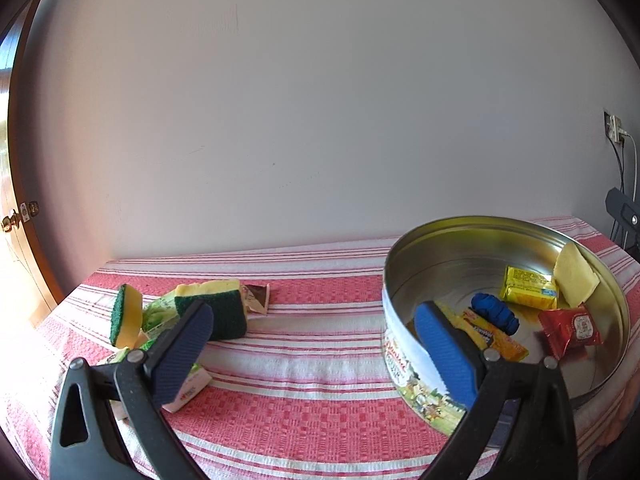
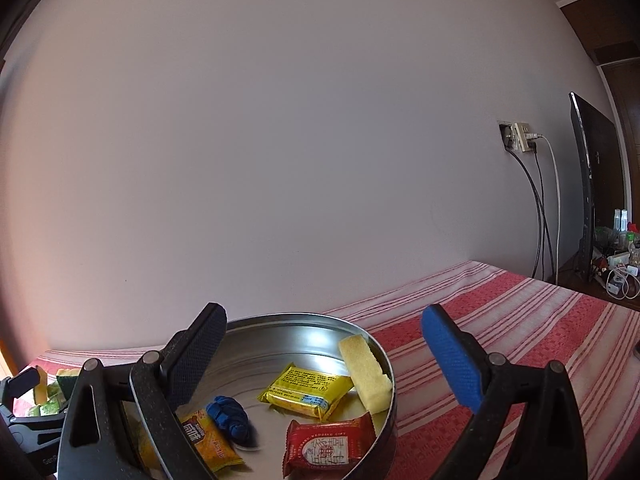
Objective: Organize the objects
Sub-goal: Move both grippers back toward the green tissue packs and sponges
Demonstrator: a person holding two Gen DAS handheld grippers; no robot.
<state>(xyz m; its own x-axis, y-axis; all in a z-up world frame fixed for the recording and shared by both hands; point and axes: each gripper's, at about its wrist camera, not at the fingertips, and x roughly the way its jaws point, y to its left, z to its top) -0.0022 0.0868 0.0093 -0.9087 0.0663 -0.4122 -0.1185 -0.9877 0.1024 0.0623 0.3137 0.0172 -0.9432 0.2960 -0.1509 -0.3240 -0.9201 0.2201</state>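
A round metal tin (image 1: 404, 280) (image 2: 280, 322) stands on the striped cloth. It holds a yellow sponge (image 1: 574, 280) (image 2: 366, 372), a yellow packet (image 1: 528, 288) (image 2: 306, 394), a red packet (image 1: 570, 330) (image 2: 330, 446), a blue bundle (image 1: 494, 312) (image 2: 230, 414) and an orange packet (image 1: 494, 338) (image 2: 208, 438). Left of the tin lie two green-and-yellow sponges (image 1: 218, 306) (image 1: 126, 316) among small packets (image 1: 160, 312). My left gripper (image 1: 312, 344) is open, its right finger over the tin's near wall. My right gripper (image 2: 324, 352) hangs open above the tin, empty.
A red-and-white striped cloth (image 1: 304, 400) covers the table, which meets a plain wall. A brown sachet (image 1: 256, 298) lies behind the sponges. A door (image 1: 16, 216) is at far left. A wall socket with cables (image 2: 520, 138), a monitor (image 2: 588, 184) and clutter stand right.
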